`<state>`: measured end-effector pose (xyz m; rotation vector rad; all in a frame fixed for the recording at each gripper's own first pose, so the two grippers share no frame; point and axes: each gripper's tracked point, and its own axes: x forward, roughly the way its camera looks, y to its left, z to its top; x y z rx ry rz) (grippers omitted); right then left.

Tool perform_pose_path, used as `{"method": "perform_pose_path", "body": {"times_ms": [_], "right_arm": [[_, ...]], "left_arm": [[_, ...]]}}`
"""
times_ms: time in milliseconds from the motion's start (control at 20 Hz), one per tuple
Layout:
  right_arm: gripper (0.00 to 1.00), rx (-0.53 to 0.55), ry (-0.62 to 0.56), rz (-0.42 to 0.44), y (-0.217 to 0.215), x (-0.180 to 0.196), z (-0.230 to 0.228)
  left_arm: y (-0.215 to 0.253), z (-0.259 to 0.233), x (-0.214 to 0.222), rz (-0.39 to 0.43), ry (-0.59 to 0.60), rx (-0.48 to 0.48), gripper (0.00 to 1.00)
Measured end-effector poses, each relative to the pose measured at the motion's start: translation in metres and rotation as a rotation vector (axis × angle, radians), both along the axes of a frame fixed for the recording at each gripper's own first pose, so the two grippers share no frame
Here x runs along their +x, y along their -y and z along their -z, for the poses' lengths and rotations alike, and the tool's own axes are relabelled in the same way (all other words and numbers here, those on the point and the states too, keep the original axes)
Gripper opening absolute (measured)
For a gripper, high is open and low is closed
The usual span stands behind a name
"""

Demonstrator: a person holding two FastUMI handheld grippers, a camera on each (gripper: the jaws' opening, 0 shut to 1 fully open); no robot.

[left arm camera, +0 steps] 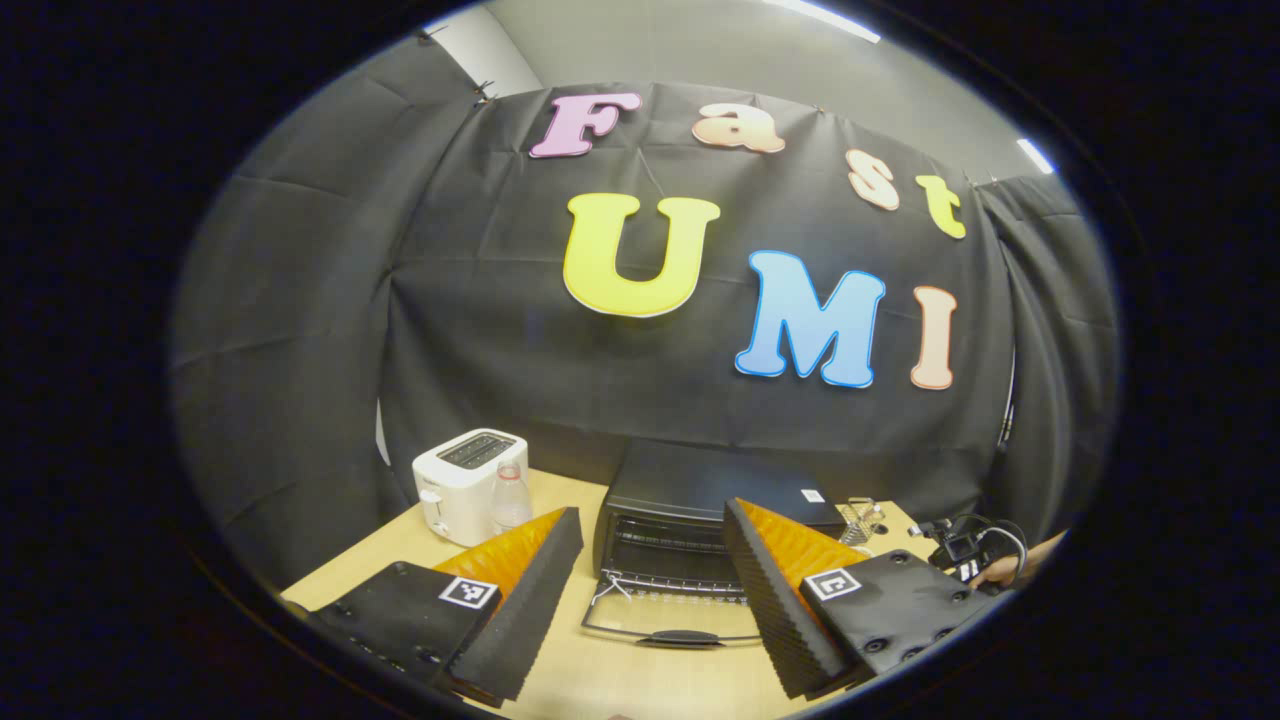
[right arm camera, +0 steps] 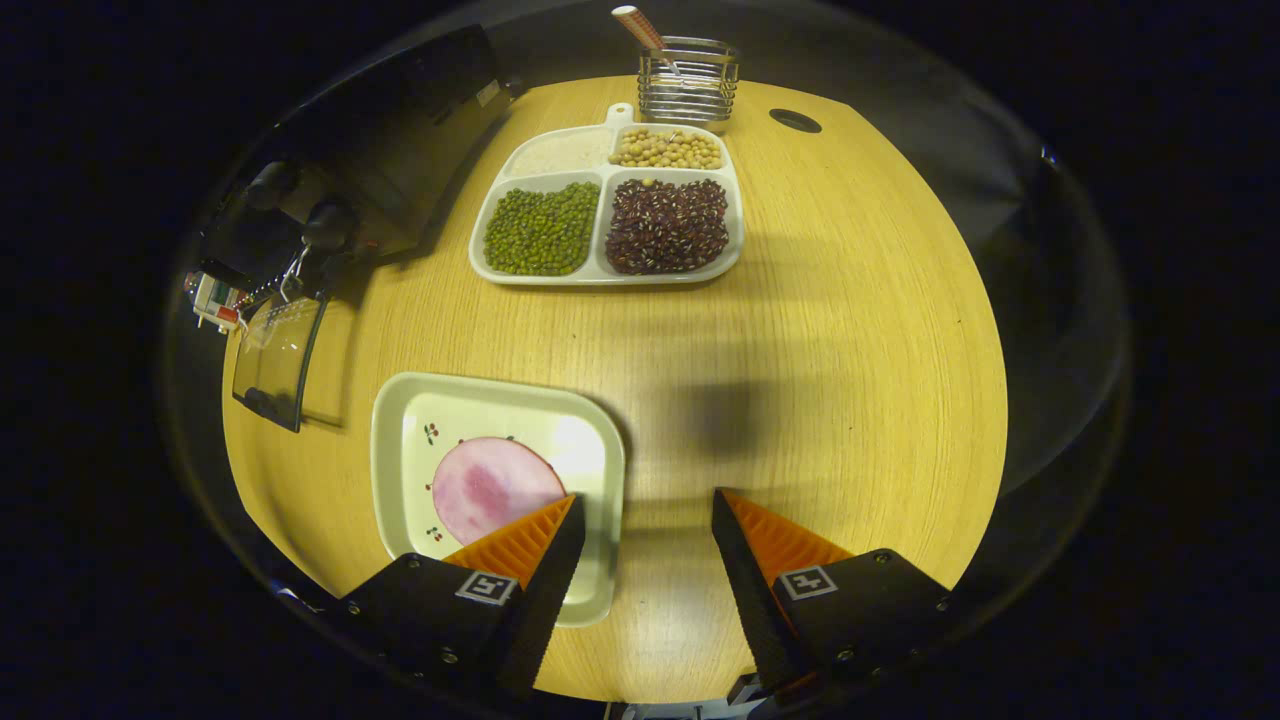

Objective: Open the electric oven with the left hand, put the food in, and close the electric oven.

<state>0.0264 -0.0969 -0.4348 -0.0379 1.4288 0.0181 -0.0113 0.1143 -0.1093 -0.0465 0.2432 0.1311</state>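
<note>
The black electric oven [left arm camera: 700, 490] stands at the middle of the table with its glass door [left arm camera: 680, 625] folded down flat and the wire rack showing inside. My left gripper [left arm camera: 650, 560] is open, a little in front of the door and touching nothing. In the right gripper view a round pink slice of food [right arm camera: 490, 490] lies on a square white plate [right arm camera: 500, 385]. My right gripper [right arm camera: 648, 520] hangs open above the plate's right edge, one finger over the plate and the other over bare table. The oven [right arm camera: 380, 150] and its lowered door [right arm camera: 275, 355] sit at the upper left.
A white toaster [left arm camera: 465, 480] and a small bottle [left arm camera: 510, 500] stand left of the oven. A wire holder [right arm camera: 688, 80] and a divided tray [right arm camera: 600, 278] of beans and grains sit at the table's far side. Bare wooden table [right arm camera: 800, 350] lies right of the plate.
</note>
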Motion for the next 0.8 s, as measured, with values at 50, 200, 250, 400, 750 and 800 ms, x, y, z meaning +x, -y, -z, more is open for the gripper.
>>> {"method": "perform_pose_path", "body": {"times_ms": [50,200,250,400,750,800], "right_arm": [[0.80,0.004,-0.008,0.002,-0.003,-0.003,0.000],[0.80,-0.015,-0.004,-0.027,-0.005,-0.004,0.002],[0.79,-0.010,-0.002,-0.032,-0.005,-0.003,0.001],[0.54,0.031,0.011,-0.012,-0.001,0.000,-0.001],[0.00,0.129,0.032,0.028,0.041,0.009,0.007],[0.00,0.164,0.041,0.048,0.047,0.005,0.008]], "left_arm": [[0.001,0.001,0.000,0.002,-0.002,-0.001,0.96],[0.005,0.006,0.002,0.010,-0.015,-0.005,0.94],[0.008,0.009,0.003,0.014,-0.019,-0.011,1.00],[0.014,0.011,0.005,0.023,-0.019,-0.025,0.96],[0.021,0.005,0.006,0.049,-0.011,-0.002,0.96],[0.019,0.000,0.006,0.046,-0.008,0.003,0.96]]}}
